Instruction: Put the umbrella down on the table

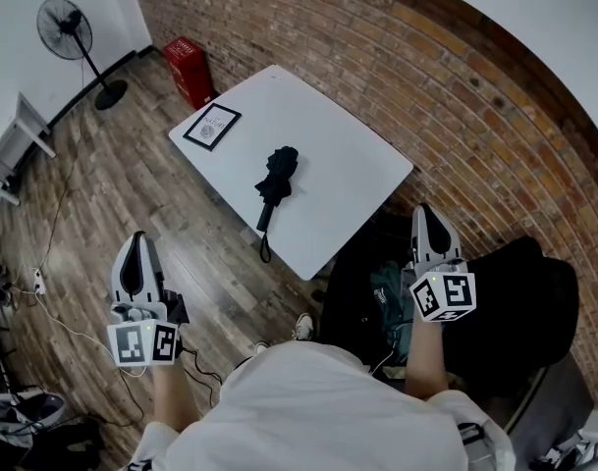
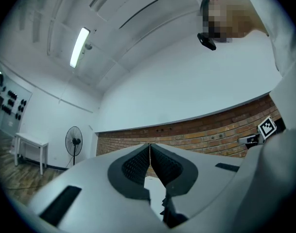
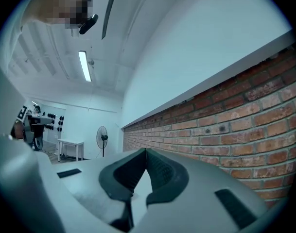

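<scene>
left tongs point(image 1: 136, 240) closed, empty | right tongs point(image 1: 426, 212) closed, empty | umbrella point(image 1: 277, 175) lying on table point(image 1: 357, 155) | framed card point(image 1: 212, 126) near it

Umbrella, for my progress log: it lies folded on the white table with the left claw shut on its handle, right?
No. The umbrella lies folded on the white table, but the left claw is shut on nothing, away from the table, as the head view shows.
</scene>
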A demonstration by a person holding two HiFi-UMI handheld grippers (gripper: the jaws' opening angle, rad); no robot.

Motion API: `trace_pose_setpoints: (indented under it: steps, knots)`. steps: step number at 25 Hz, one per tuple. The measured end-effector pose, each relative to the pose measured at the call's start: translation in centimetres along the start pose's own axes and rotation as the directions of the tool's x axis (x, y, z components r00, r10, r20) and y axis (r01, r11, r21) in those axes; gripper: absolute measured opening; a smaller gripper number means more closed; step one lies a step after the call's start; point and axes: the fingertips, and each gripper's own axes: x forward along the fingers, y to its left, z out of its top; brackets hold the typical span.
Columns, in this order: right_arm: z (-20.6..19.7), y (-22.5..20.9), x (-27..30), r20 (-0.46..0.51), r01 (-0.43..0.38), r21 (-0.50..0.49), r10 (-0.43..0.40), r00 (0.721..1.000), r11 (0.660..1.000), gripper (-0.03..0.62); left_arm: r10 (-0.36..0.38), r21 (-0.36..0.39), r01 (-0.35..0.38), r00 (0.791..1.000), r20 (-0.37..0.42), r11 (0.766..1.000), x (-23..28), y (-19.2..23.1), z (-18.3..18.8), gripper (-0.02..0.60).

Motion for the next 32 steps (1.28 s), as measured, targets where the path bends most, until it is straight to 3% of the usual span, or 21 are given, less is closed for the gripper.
trace_pose_setpoints:
  steps: [8, 14, 32]
  knots:
    - [-0.8, 0.5, -2.3, -0.038, 0.002, -0.022, -0.002, 0.999, 1.0, 0.018, 0.008, 0.02, -0.007, 0.998, -0.065, 1.0, -3.7, -0.5, -3.1, 0.029]
    - [-0.4, 3.0, -2.1, -0.017, -0.061, -0.028, 0.061, 0.998, 0.998, 0.018, -0.03, 0.038, 0.032, 0.998, -0.055, 0.999, -2.9, -1.1, -3.0, 0.029]
    - [0.1, 9.6, -3.5, -0.046, -0.108, -0.13, 0.103, 0.994, 0.986, 0.018, -0.09, 0.046, 0.096, 0.989, -0.119, 0.994, -3.6, -1.0, -4.4, 0.029]
